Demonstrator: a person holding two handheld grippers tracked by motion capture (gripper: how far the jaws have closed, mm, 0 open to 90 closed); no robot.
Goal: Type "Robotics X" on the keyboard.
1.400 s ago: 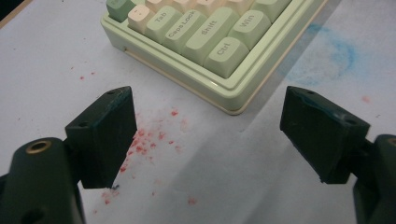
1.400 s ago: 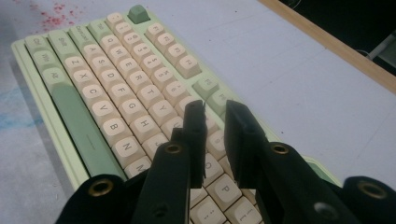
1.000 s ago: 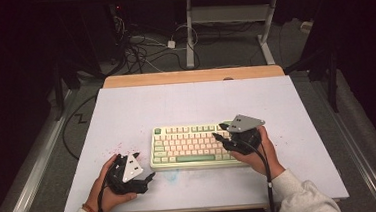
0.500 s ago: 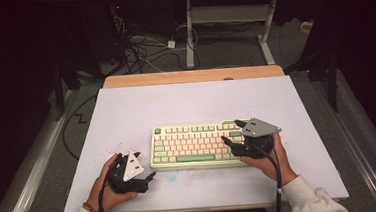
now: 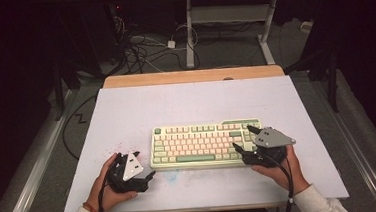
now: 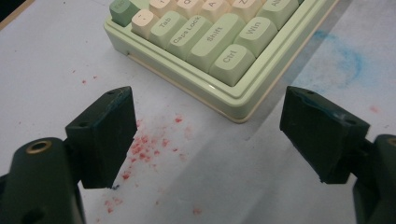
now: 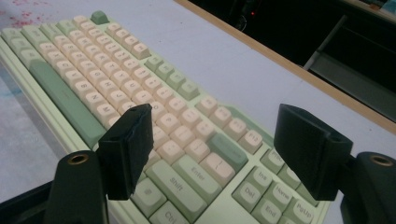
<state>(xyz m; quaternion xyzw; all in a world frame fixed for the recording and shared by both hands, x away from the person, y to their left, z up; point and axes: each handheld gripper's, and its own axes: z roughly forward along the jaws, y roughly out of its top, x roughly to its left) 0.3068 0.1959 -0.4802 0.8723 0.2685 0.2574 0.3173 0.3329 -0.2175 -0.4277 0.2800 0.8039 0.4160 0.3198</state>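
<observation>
Right gripper (image 5: 242, 138) jaws just opened wide over keyboard (image 5: 198, 143) right end, nothing between. Left gripper (image 5: 148, 178) open, idle beside keyboard. Straddle edge squarely before closing.

Two forearms in pale sleeves enter from the bottom edge of the high view. The left hand (image 5: 112, 184), lower left of centre, cradles the left gripper (image 5: 148, 179), jaws spread wide and aimed toward frame right. At lower right, the right hand (image 5: 279, 168) grips the right gripper (image 5: 244, 137), its jaws, just opened further, parted wide and pointing toward upper left with nothing clamped between them.
</observation>
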